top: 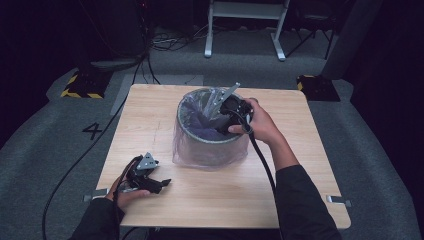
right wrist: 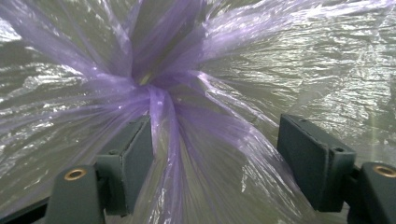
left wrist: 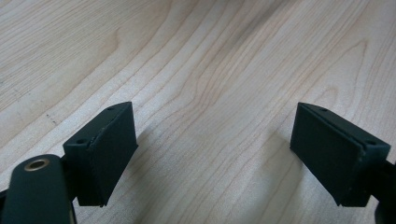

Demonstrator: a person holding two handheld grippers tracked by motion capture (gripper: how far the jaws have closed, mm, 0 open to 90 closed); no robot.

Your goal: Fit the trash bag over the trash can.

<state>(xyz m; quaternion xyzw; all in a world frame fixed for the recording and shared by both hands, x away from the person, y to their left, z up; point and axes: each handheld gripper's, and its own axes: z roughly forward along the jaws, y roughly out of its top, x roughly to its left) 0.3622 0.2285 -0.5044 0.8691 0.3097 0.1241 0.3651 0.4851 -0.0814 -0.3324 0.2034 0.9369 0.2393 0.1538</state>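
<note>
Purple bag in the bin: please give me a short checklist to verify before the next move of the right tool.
1. Right tool is inside the bin, above the bag folds: ok.
2. Its jaws stand apart, ready to pinch: ok.
3. Purple bag has a gathered fold between the jaws, near one pad: ok.
4. Pads already press on the fold: not ok, no grip shows.
5. Bag edge is folded over the bin rim all around: cannot tell, the hand hides part.
6. Left tool is open on the table, away from the bin: ok.
</note>
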